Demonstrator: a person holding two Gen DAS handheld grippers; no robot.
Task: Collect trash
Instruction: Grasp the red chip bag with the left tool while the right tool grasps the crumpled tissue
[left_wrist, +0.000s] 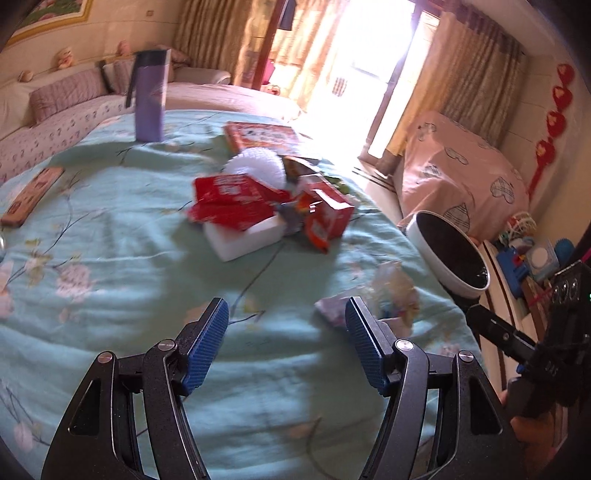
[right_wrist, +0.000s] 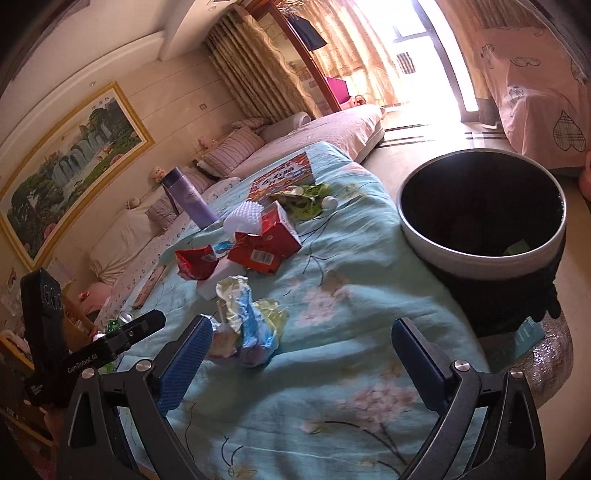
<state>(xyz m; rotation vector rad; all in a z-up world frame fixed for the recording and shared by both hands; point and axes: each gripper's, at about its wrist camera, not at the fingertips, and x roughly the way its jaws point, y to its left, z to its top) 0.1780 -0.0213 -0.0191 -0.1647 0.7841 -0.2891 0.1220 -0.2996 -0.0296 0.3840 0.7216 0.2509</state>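
Bedspread (right_wrist: 332, 369), pale green with a floral print, covers the carrying surface and fills most of both views. Trash bin (right_wrist: 480, 258), round with a white rim and a dark inside, stands just off the cloth's right edge; a scrap of green paper lies inside it.

Purple flask (left_wrist: 149, 99) stands upright near the far left of the cloth. Red printed box (left_wrist: 262, 136) lies flat toward the far edge. Pile of trash occupies the middle of the cloth: white foam block (left_wrist: 245, 236) at the bottom, red wrapper (left_wrist: 229, 201) across it, torn red carton (left_wrist: 325, 216) touching it on the right, white bristly ball (left_wrist: 256, 166) just behind. Green wrapper (right_wrist: 306, 201) lies beyond the pile, beside the red printed box. Crumpled multicoloured wrapper (right_wrist: 245, 321) lies alone on the near part of the cloth, toward the right edge, well apart from the pile and near the bin.

Left gripper (left_wrist: 286, 332) hovers over bare cloth, jaws parted, nothing between them; the crumpled wrapper sits just beyond its right finger. Right gripper (right_wrist: 303, 354) is spread wide and empty, the crumpled wrapper just beside its left fingertip, contact not determinable.
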